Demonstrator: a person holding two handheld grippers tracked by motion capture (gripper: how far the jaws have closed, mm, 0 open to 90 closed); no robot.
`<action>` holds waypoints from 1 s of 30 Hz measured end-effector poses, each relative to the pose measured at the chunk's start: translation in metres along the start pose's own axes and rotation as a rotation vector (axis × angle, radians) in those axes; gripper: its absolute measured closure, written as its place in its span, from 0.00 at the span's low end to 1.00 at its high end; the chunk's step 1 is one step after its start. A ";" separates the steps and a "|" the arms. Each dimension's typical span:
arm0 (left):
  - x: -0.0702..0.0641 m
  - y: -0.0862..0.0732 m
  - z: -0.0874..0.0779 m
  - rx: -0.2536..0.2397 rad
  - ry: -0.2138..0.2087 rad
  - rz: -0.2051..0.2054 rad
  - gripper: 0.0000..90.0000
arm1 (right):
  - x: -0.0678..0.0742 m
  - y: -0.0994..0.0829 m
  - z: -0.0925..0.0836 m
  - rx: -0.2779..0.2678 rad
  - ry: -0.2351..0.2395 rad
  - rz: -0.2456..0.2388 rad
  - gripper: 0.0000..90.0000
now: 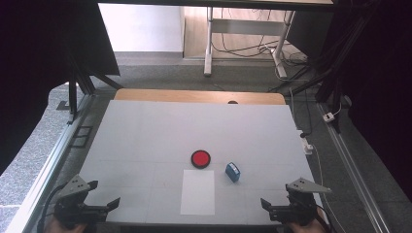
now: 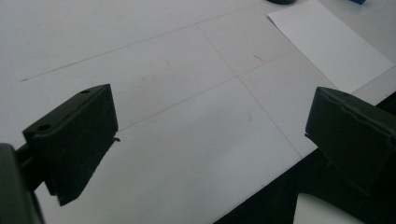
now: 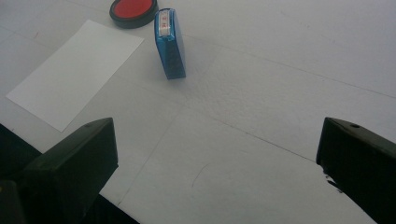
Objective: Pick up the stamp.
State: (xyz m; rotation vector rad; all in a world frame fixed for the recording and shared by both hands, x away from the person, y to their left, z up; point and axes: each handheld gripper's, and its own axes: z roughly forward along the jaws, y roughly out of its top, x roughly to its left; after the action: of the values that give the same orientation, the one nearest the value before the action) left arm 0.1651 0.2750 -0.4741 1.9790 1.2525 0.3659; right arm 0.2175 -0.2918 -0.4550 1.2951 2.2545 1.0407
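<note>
A round red ink pad [image 1: 200,158] in a black case sits near the table's middle, with a small blue stamp [image 1: 232,171] just to its right. A white sheet of paper [image 1: 197,191] lies in front of them by the near edge. My left gripper [image 1: 111,206] hovers at the near left corner, open and holding nothing. My right gripper [image 1: 266,205] hovers at the near right, also open and holding nothing. In the right gripper view the blue stamp [image 3: 169,43] lies ahead of the jaws, beside the ink pad [image 3: 133,10] and the paper [image 3: 74,73]. The paper [image 2: 329,43] also shows in the left gripper view.
The white table top [image 1: 145,136] has a wooden strip [image 1: 199,96] along its far edge. Metal rails [image 1: 48,165] run along both sides. Cables and a desk frame [image 1: 243,34] lie on the floor beyond.
</note>
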 end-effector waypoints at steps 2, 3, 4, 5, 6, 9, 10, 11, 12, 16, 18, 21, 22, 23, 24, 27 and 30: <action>-0.001 0.000 0.001 0.009 0.000 0.008 0.03 | 0.001 0.000 0.001 0.003 0.000 -0.006 0.00; -0.002 0.001 0.002 0.020 0.001 0.019 0.03 | 0.001 0.001 0.002 0.011 0.009 -0.017 0.00; -0.002 0.001 0.002 0.020 0.001 0.019 0.03 | 0.002 0.001 0.002 0.017 0.010 -0.021 0.00; -0.003 0.001 0.003 0.026 0.008 0.029 0.02 | 0.002 0.001 0.003 0.024 0.015 -0.031 0.00; -0.003 0.001 0.003 0.026 0.008 0.029 0.01 | 0.002 0.001 0.003 0.024 0.015 -0.031 0.00; -0.004 0.002 0.004 0.029 0.003 0.036 0.01 | 0.003 0.001 0.002 0.025 0.010 -0.034 0.00; -0.003 0.002 0.004 0.030 -0.003 0.036 0.01 | 0.003 0.000 0.002 0.023 0.010 -0.035 0.00; -0.003 0.002 0.004 0.031 -0.005 0.036 0.02 | 0.003 0.000 0.002 0.022 0.008 -0.035 0.00; -0.003 0.002 0.004 0.031 -0.012 0.035 0.02 | 0.003 0.000 0.002 0.021 0.011 -0.035 0.00; -0.002 0.001 0.004 0.028 -0.032 0.035 0.02 | 0.005 0.000 0.002 0.024 0.015 -0.051 0.00; -0.002 0.002 0.004 0.031 -0.039 0.037 0.03 | 0.005 0.001 0.003 0.025 0.014 -0.051 0.00; -0.002 0.002 0.004 0.033 -0.047 0.039 0.03 | 0.005 0.001 0.002 0.020 0.013 -0.048 0.00; -0.002 0.002 0.004 0.033 -0.048 0.040 0.03 | 0.005 0.001 0.002 0.019 0.014 -0.049 0.00; -0.002 0.001 0.004 0.032 -0.050 0.041 0.03 | 0.005 0.001 0.002 0.019 0.015 -0.051 0.00; -0.002 0.001 0.004 0.032 -0.051 0.041 0.03 | 0.005 0.001 0.002 0.023 0.011 -0.056 0.00; -0.002 0.001 0.004 0.032 -0.044 0.038 0.02 | 0.007 0.001 0.002 0.019 0.014 -0.068 0.00; -0.001 0.001 0.004 0.035 -0.038 0.028 0.01 | 0.009 0.004 0.002 -0.008 0.010 -0.087 0.00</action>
State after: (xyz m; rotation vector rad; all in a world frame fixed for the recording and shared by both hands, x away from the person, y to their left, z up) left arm 0.1678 0.2719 -0.4757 2.0259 1.2159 0.3213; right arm 0.2159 -0.2824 -0.4528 1.1795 2.2902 1.0268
